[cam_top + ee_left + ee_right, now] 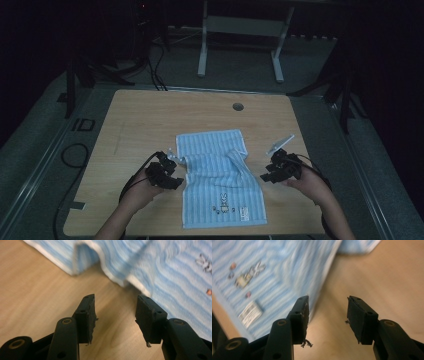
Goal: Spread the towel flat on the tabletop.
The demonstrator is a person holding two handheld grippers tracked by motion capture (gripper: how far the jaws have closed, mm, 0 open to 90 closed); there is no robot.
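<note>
A light blue striped towel [220, 175] lies on the wooden table [140, 120], with a small printed figure and a label near its front edge and a raised fold at its right side. My left gripper [172, 165] hovers just off the towel's left edge, jaws open with bare wood between them [116, 312]; a lifted loop of towel edge [82, 257] sits just beyond them. At the towel's right edge my right gripper [270, 167] is open too, over bare table [328, 315], with the towel [274, 272] to the left of its jaws.
A round cable hole [238, 106] sits near the table's far edge. Beyond the table stands a white metal frame [240, 45] on the dark floor. Cables [75, 155] trail on the floor at the left.
</note>
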